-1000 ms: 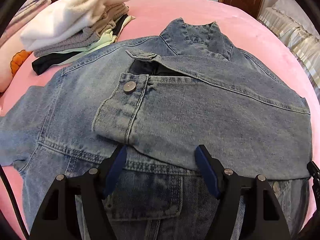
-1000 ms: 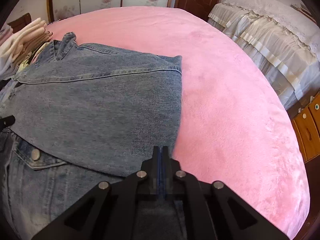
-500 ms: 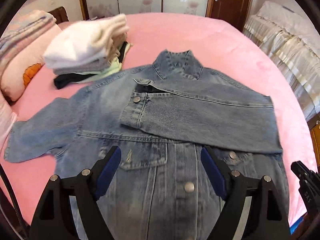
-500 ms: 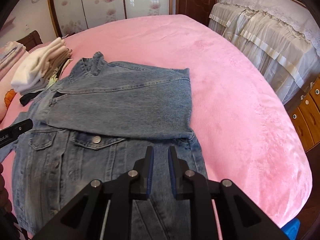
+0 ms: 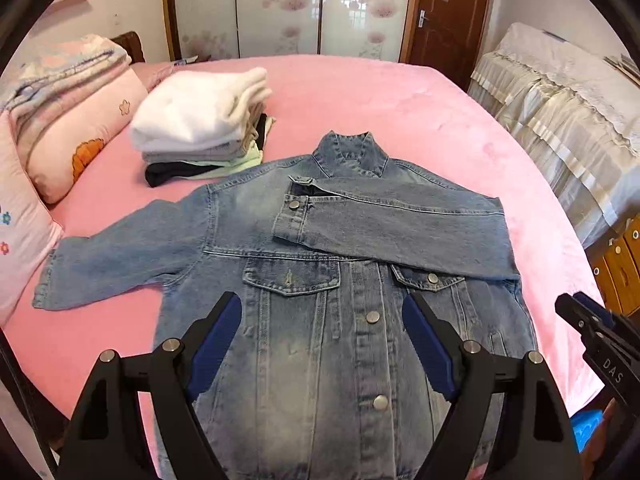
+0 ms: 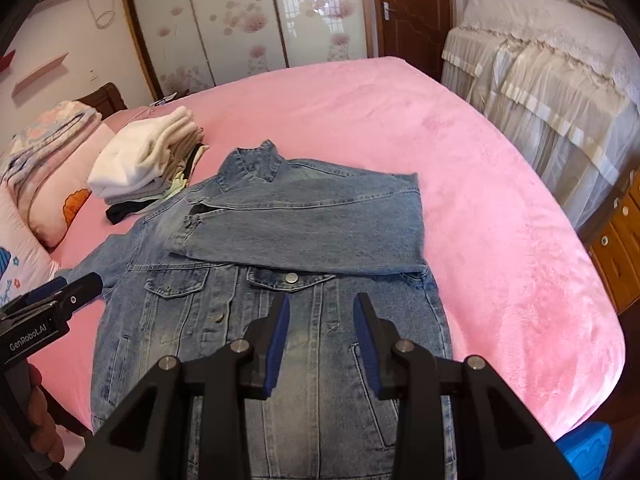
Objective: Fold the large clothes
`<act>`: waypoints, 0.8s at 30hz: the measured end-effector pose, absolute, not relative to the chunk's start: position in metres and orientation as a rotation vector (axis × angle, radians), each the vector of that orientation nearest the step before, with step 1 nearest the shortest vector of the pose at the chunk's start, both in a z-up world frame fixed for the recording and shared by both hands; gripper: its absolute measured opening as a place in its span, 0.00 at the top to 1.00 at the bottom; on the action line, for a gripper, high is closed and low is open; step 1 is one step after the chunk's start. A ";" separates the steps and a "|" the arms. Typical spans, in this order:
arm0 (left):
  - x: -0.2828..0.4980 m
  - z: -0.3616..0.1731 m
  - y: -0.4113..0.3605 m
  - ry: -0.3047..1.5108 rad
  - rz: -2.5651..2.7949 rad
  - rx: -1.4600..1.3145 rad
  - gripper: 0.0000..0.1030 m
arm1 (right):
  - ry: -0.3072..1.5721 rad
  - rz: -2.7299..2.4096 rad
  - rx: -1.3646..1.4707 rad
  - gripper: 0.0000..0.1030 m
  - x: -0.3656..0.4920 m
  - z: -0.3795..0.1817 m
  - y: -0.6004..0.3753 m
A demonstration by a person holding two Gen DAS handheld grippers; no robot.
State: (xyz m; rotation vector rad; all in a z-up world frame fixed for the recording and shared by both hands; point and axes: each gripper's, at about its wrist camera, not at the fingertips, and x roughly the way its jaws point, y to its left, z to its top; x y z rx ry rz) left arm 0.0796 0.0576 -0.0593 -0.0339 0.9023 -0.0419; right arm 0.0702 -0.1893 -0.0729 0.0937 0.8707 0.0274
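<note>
The jacket [image 5: 320, 320] lies face up across the middle of the pink bed [image 5: 400, 92], collar toward the far edge and hem at the near edge. Its left sleeve [image 5: 116, 256] stretches out flat toward the pillows [image 5: 80, 128]; the right sleeve [image 5: 400, 232] is folded across the chest, cuff near the collar. A stack [image 5: 196, 120] of folded clothes sits just beyond the left shoulder.

The left tool [image 5: 320, 344] hangs above the jacket's lower front, fingers wide apart and holding nothing. The right tool [image 6: 322, 332] hangs over the right front panel, fingers parted too, clear of the cloth.

A second ago the right tool was pinched shut low on the folded sleeve and the left one hovered close over the cuff; both have since pulled back toward the near edge and risen, so the whole jacket now shows. Both point forward and down at the bed.
</note>
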 end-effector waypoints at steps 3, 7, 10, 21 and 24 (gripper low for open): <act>0.062 -0.055 0.065 0.892 -0.042 -0.025 0.21 | 0.867 0.053 0.058 0.68 0.058 -0.069 -0.175; 0.042 -0.052 0.080 0.884 -0.034 -0.017 0.20 | 0.879 0.081 0.009 0.68 0.044 -0.072 -0.152; 0.033 -0.054 0.099 0.880 -0.014 -0.023 0.20 | 0.899 0.107 -0.019 0.68 0.040 -0.078 -0.135; 0.052 -0.068 0.258 0.976 0.054 -0.116 0.20 | 0.927 0.243 -0.159 0.68 0.056 -0.092 -0.031; 0.066 -0.079 0.316 1.016 0.077 -0.152 0.20 | 0.920 0.300 -0.203 0.68 0.067 -0.097 0.008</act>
